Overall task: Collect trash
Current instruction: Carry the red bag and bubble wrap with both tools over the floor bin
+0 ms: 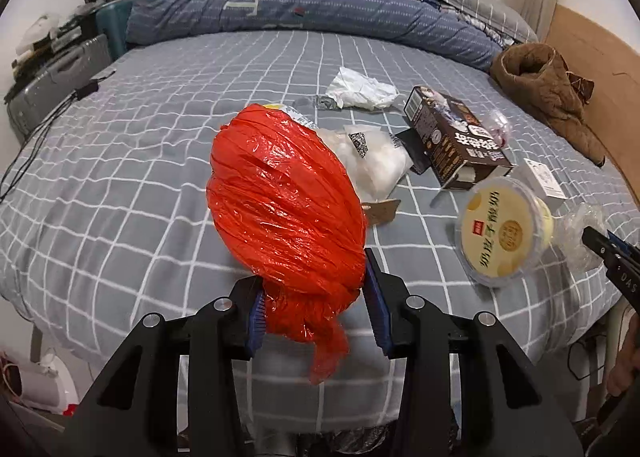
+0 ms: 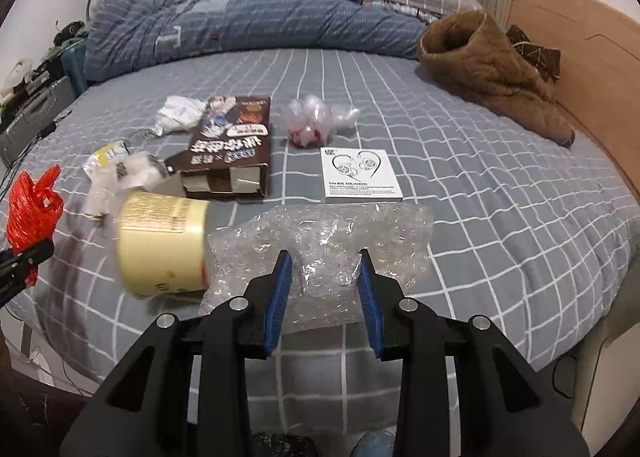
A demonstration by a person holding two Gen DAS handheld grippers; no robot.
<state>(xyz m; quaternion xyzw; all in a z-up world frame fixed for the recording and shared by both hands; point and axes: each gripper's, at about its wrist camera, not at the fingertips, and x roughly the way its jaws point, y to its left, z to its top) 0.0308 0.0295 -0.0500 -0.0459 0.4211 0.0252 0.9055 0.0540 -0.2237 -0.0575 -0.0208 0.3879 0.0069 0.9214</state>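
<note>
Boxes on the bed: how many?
2. The brown box lies mid-bed, open end toward the camera. The white box lies flat just right of it. More could be hidden behind the red bag.

Both my wrist cameras look forward over the bed [image 1: 160,137] from its near edge, close and low. Each shows the brown box [image 1: 456,137] [image 2: 236,141] mid-frame.

The right gripper [image 2: 323,271] pinches crumpled bubble wrap [image 2: 320,245] between its blue fingers [image 2: 279,297], touching a blurred yellow tub [image 2: 160,245] over the bed [image 2: 480,197].
</note>
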